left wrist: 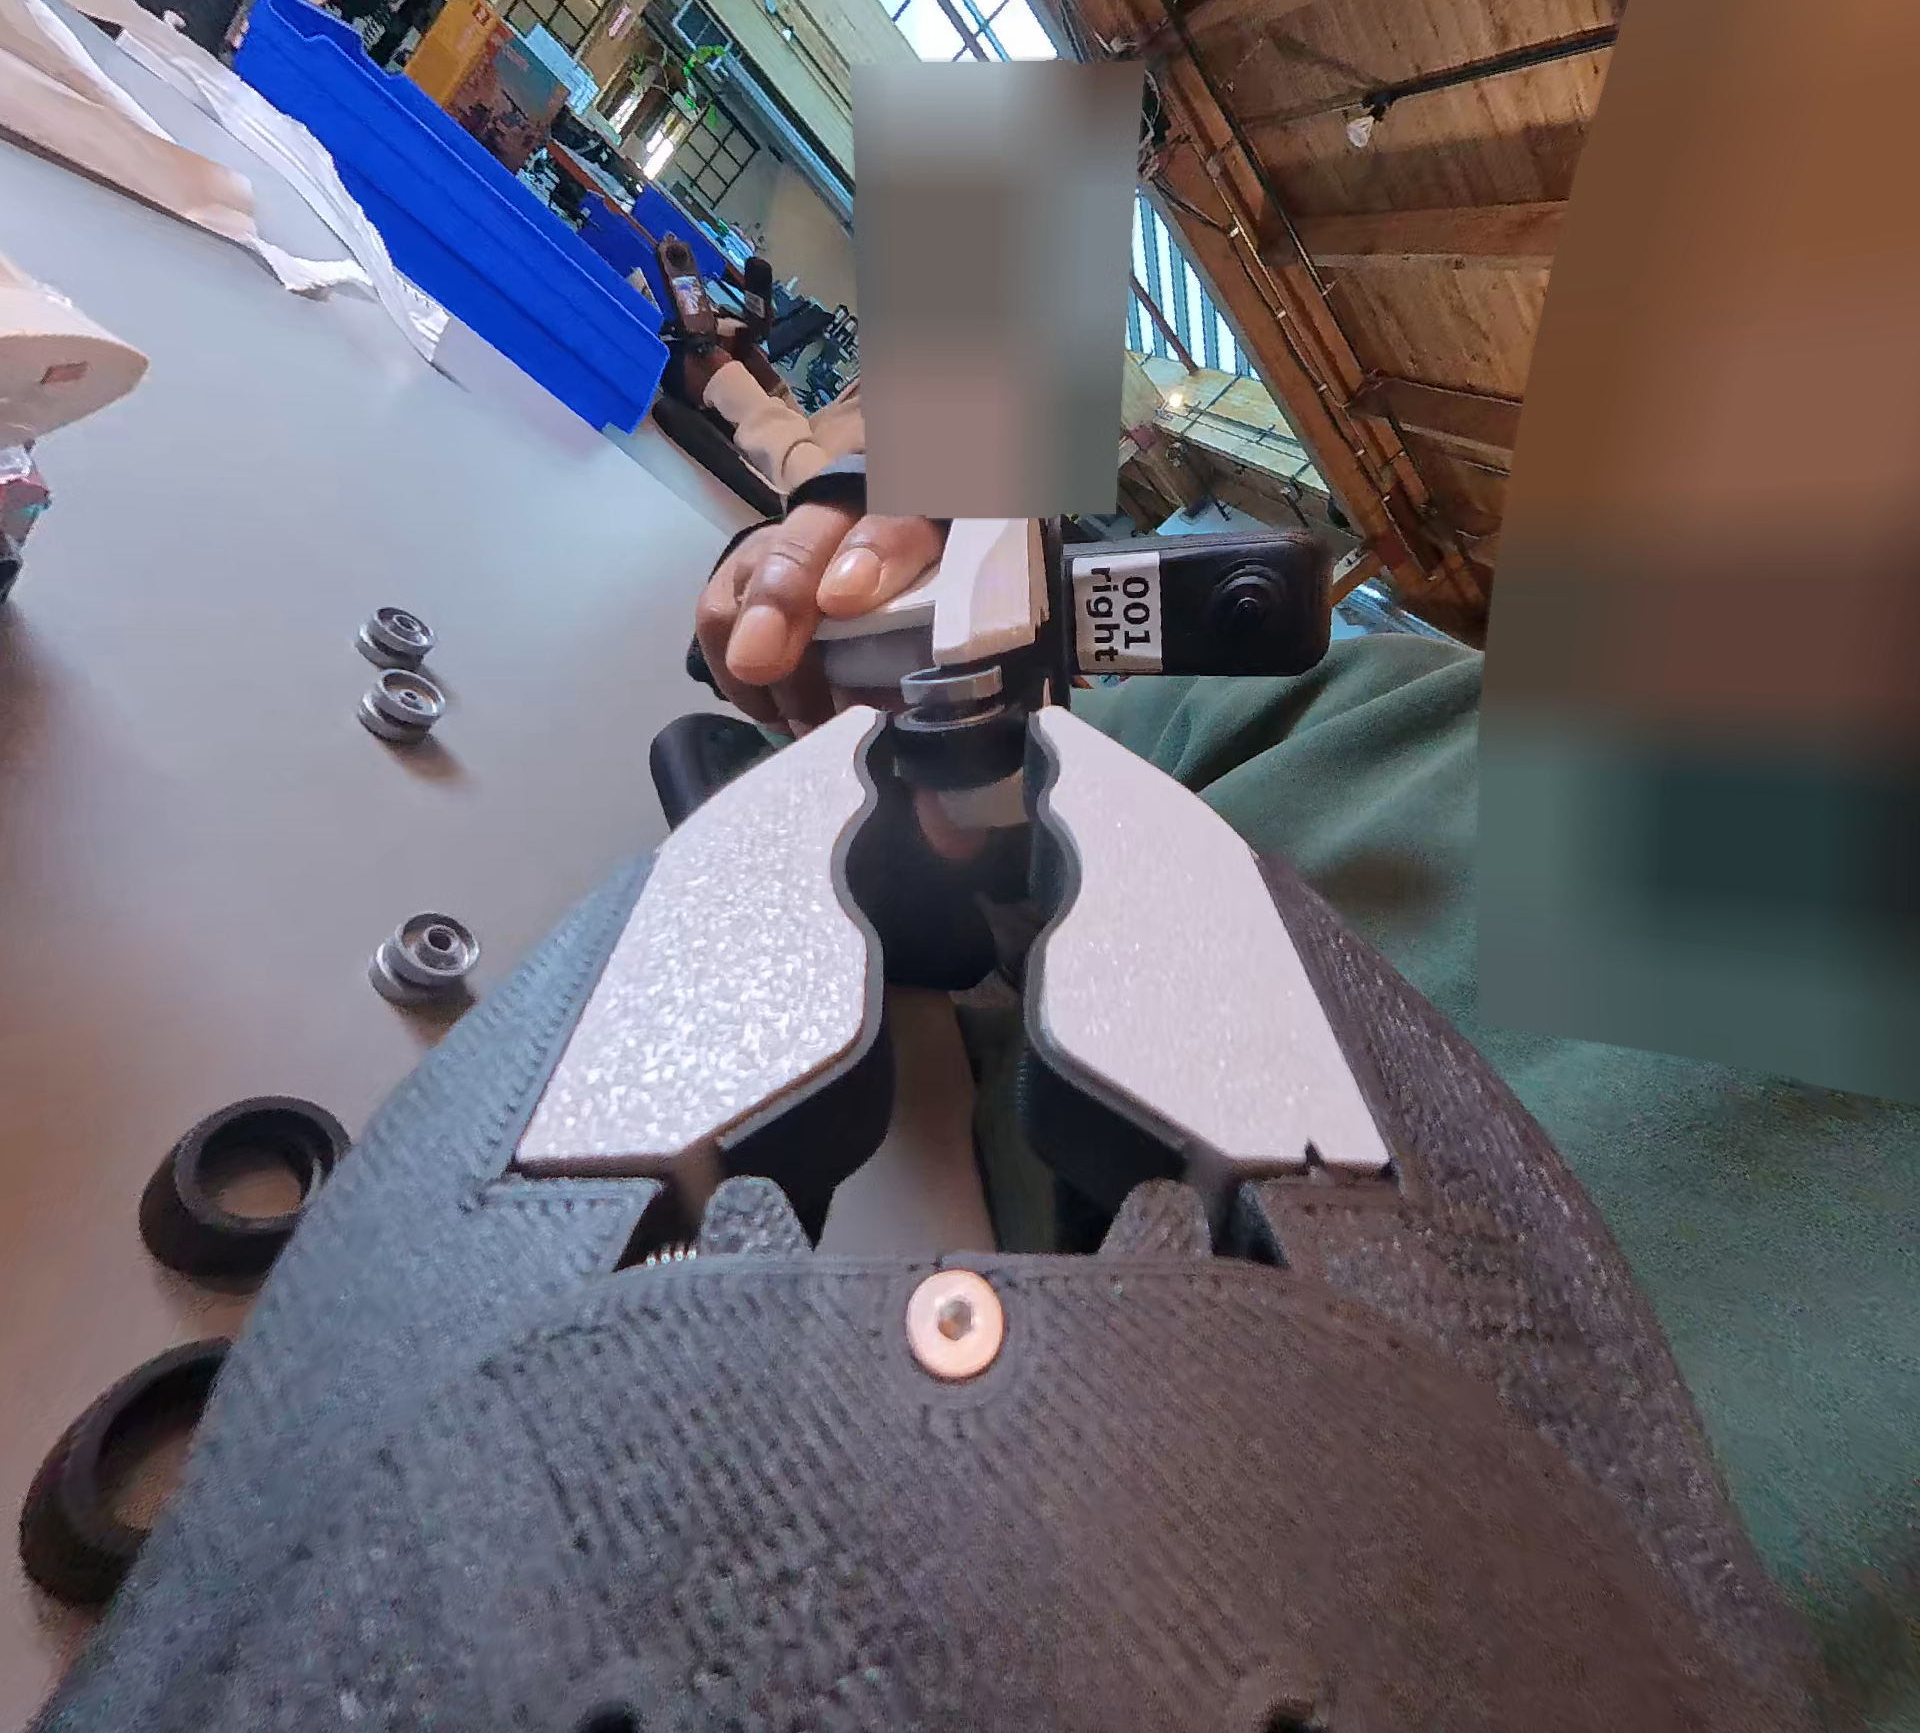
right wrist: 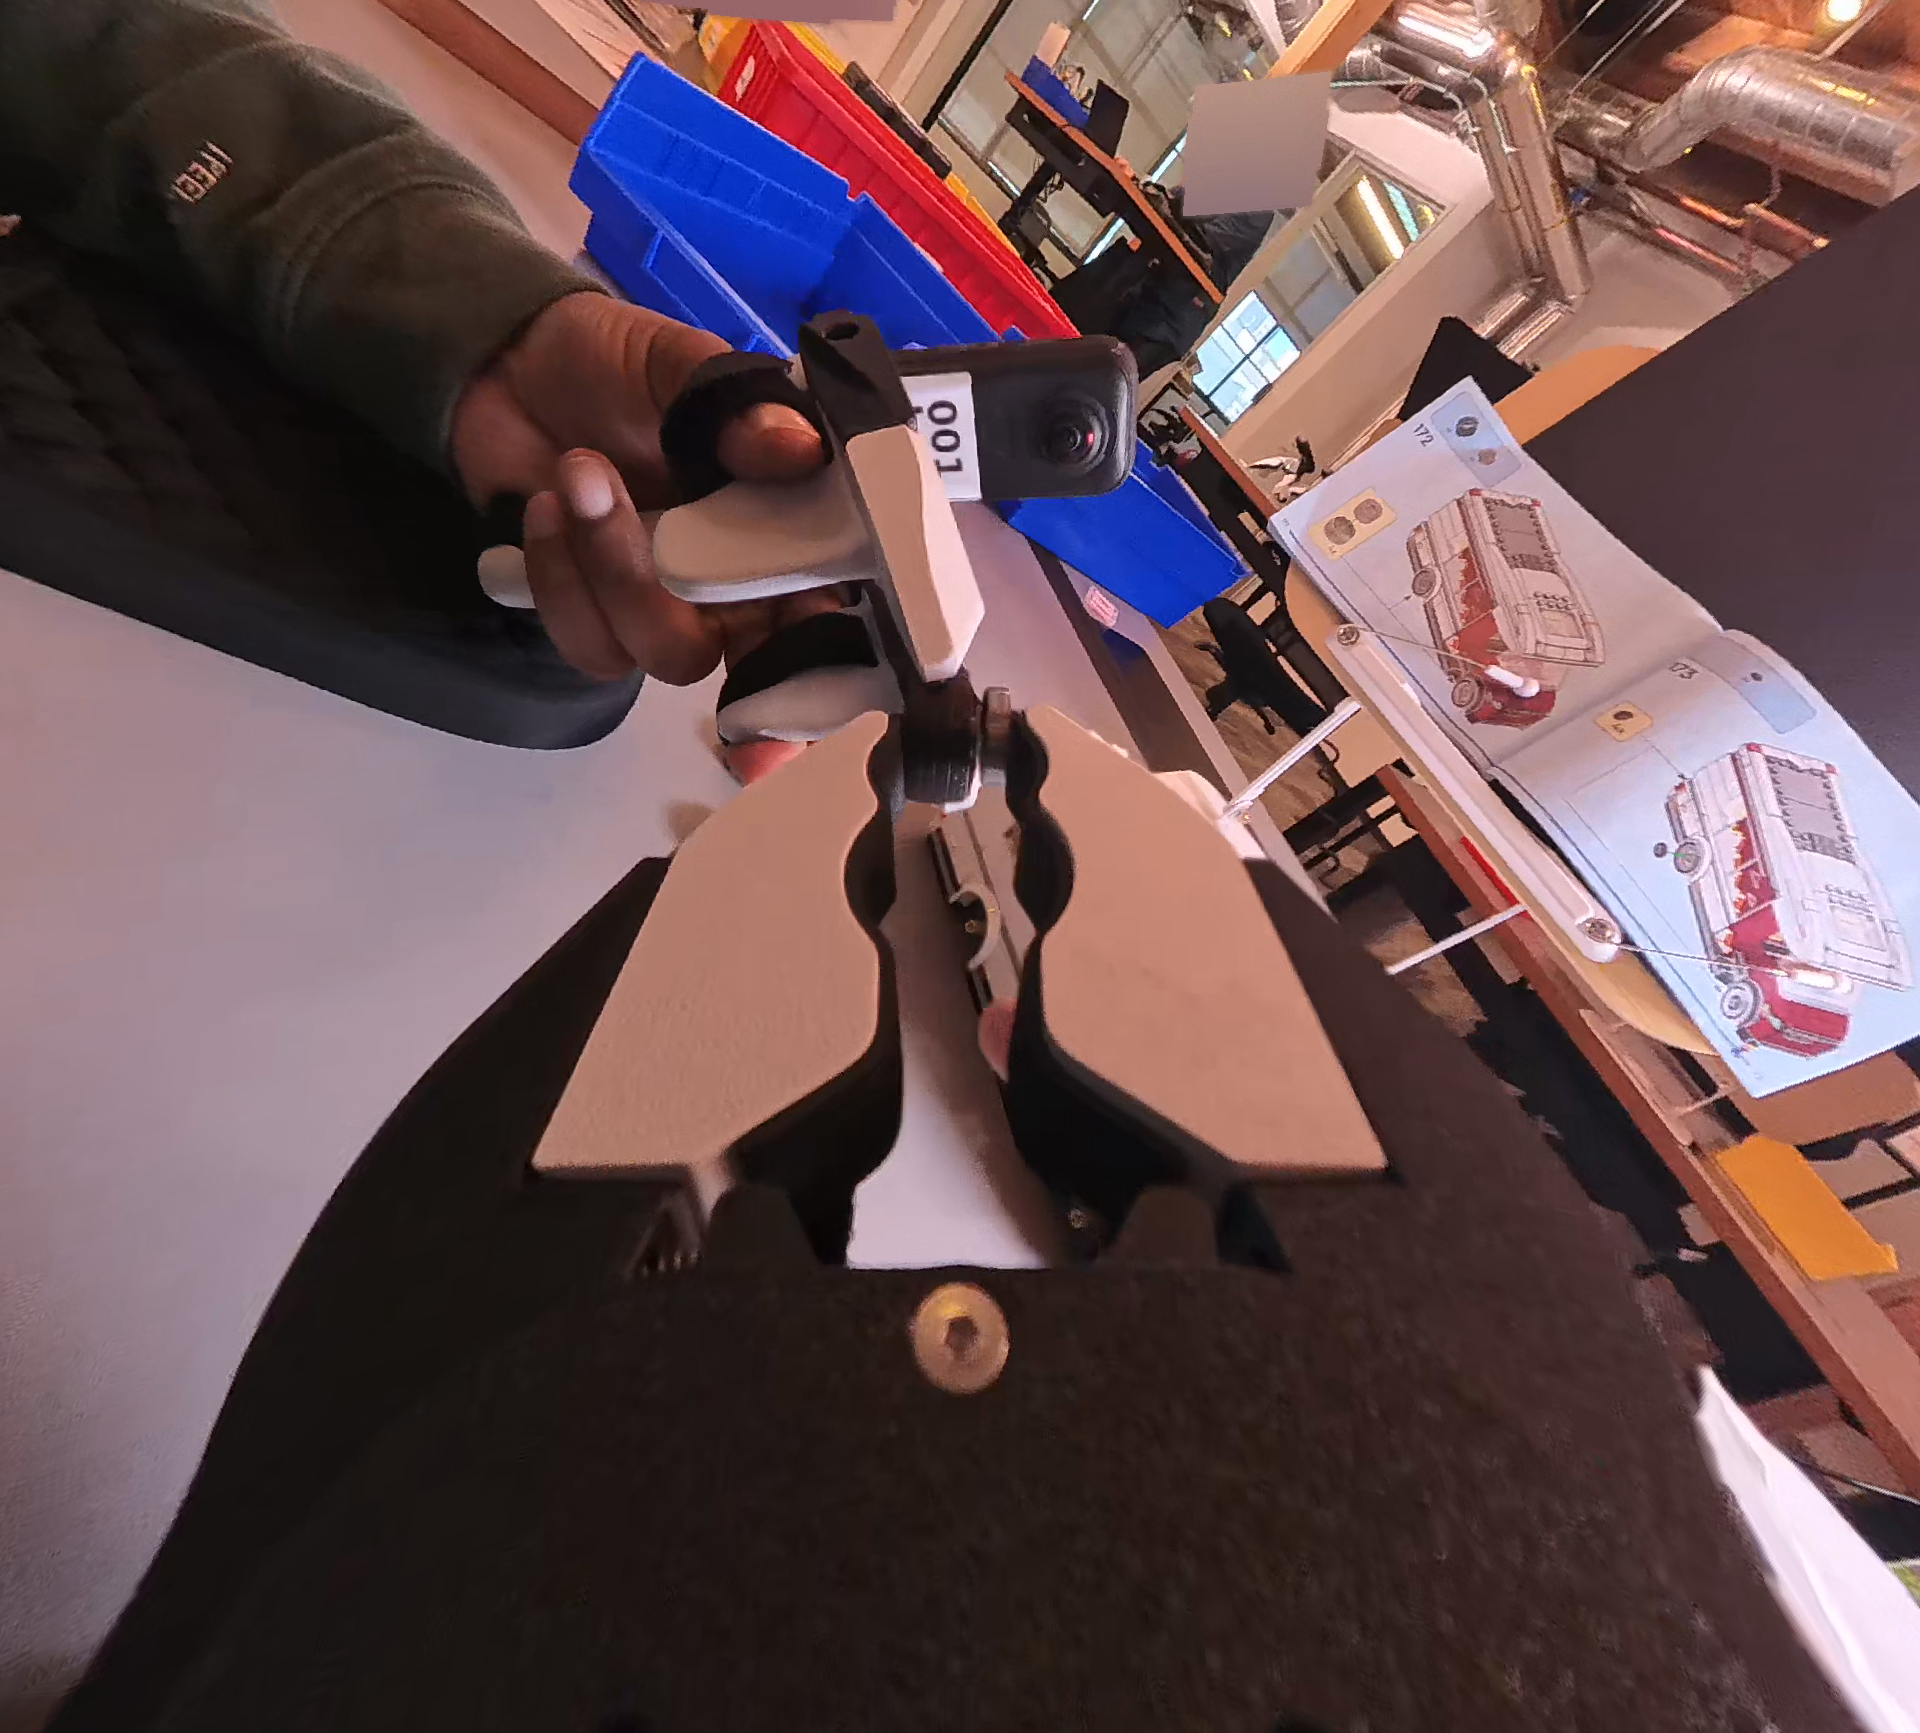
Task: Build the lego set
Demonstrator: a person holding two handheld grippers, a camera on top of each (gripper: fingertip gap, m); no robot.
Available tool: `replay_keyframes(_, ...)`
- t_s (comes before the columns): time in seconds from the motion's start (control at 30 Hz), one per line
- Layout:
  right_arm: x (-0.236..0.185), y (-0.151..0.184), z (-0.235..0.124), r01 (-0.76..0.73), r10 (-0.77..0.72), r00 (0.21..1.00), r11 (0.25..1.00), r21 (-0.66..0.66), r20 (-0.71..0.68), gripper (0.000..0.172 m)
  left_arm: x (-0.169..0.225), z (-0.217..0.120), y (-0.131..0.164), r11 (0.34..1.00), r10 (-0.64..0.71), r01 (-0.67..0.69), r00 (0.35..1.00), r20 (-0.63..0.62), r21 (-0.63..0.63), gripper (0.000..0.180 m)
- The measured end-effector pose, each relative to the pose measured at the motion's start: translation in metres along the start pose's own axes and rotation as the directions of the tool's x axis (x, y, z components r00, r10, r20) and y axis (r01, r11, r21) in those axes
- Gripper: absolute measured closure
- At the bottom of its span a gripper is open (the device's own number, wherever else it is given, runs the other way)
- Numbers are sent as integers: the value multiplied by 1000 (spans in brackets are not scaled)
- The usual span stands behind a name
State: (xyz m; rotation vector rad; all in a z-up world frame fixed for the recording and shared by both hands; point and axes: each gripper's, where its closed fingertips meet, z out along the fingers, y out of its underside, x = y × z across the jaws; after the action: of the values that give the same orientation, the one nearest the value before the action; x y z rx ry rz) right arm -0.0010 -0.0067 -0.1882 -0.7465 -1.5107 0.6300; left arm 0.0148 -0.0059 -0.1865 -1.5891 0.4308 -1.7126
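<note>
Lying on the tabletop point(left wrist: 312, 488): three grey wheel hubs point(left wrist: 396, 639), two black tyres point(left wrist: 244, 1184). Left gripper point(left wrist: 951, 748) clamps one black tyre point(left wrist: 940, 753), right gripper point(right wrist: 961, 769) one grey hub point(right wrist: 1000, 748).

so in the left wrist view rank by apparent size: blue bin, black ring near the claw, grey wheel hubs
1. blue bin
2. black ring, though it lies much nearer the camera
3. grey wheel hubs: the three look about alike

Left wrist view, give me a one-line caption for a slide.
Two handheld grippers meet above a grey table, pushing a grey wheel hub into a black tyre; spare hubs and tyres lie beside them.
</note>
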Motion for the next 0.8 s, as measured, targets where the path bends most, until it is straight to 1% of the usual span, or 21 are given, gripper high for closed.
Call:
replay_keyframes(0.23,-5,1,2,-121,122,990,992,-16,64,156,-1,-1,3,997,-72,71,997,-27,-9,157)
replay_keyframes(0.3,-5,2,2,-152,152,985,988,-17,79,156,-2,-1,3,997,-70,70,997,-23,-13,157)
replay_keyframes(0.37,-6,2,2,-256,254,959,967,-3,125,156,-2,-1,3,999,-51,51,999,-19,-19,157)
replay_keyframes(0.4,-5,3,3,-307,303,941,952,3,147,156,-2,-1,1,1000,-7,7,1000,3,-20,156)
replay_keyframes(0.43,-5,1,2,-337,329,929,941,19,168,156,-2,-2,-2,996,87,-86,995,42,-35,156)
replay_keyframes(0.5,-3,-6,-1,-420,400,891,905,59,215,156,6,-4,-6,953,299,-292,950,91,-76,154)
replay_keyframes(0.57,-2,-10,-3,-507,473,840,858,76,267,155,11,-3,-2,896,437,-422,892,113,-137,153)
replay_keyframes(0.6,-2,-12,-4,-539,497,818,838,87,290,155,11,-2,-1,869,488,-467,864,126,-162,155)
replay_keyframes(0.67,-4,-14,-6,-565,513,794,821,85,327,155,14,-2,1,827,555,-529,821,132,-188,157)
replay_keyframes(0.73,-6,-15,-6,-600,540,761,796,74,359,155,15,-2,2,798,596,-565,792,136,-208,159)
replay_keyframes(0.8,-8,-15,-7,-602,539,756,795,71,371,155,15,-3,3,777,622,-586,770,140,-229,160)
